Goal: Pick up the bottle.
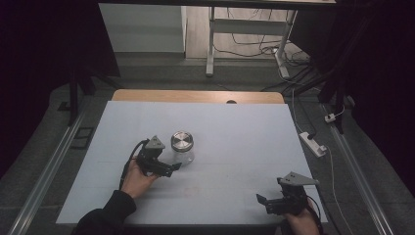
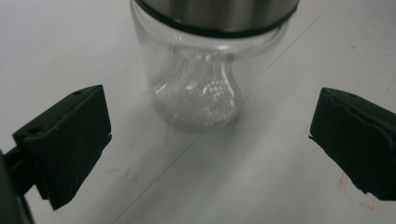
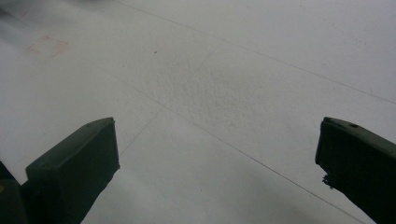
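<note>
A clear glass jar (image 1: 183,152) with a brushed metal lid (image 1: 181,140) stands upright left of the table's middle. My left gripper (image 1: 172,167) is open just in front of it and to its left, jaws aimed at it. Through the left gripper view the jar (image 2: 198,95) stands close ahead between and beyond the two black jaws, untouched, and looks empty. My right gripper (image 1: 263,202) is open near the front right edge, low over the bare white board, nothing between its jaws (image 3: 215,158).
The white board (image 1: 235,127) covers the wooden table. Faint red marks (image 2: 130,172) lie on it near the jar. Beyond the table stand a white desk frame (image 1: 211,44) and loose cables. A power strip (image 1: 313,143) lies on the floor at the right.
</note>
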Motion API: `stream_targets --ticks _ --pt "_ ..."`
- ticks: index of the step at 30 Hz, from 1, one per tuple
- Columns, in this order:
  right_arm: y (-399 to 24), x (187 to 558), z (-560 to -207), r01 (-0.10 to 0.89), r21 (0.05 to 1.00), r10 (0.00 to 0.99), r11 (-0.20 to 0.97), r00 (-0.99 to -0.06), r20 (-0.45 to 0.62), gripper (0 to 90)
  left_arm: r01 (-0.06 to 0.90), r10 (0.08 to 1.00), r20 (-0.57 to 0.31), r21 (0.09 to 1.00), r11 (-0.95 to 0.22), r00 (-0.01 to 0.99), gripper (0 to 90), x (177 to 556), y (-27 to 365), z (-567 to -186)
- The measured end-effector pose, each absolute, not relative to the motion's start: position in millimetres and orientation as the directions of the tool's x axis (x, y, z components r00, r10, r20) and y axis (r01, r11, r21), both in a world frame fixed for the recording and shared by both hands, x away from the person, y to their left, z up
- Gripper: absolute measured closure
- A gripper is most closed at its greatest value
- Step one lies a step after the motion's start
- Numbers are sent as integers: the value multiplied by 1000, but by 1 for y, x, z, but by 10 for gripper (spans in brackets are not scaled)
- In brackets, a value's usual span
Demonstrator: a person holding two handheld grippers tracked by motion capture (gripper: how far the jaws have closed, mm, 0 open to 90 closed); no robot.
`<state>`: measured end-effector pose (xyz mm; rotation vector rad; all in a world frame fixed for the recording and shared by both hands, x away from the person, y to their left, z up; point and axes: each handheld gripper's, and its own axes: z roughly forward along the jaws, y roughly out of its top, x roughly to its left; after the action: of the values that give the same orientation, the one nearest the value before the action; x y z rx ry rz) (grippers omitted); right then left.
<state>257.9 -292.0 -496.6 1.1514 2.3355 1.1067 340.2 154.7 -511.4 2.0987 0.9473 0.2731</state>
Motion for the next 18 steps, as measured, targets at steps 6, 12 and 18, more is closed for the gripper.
stream_targets --ticks 6,12,18 --pt "-292 258 -497 536 754 775 378 -629 58 0 520 686 -121 748 -413 718 0 353 145 -513" --pt "-292 258 -497 537 754 774 377 -630 62 0 510 676 -112 747 -426 728 0 366 135 -516" --pt "-292 258 -497 537 754 773 379 -631 61 0 497 666 -112 757 -423 738 0 376 128 -517"
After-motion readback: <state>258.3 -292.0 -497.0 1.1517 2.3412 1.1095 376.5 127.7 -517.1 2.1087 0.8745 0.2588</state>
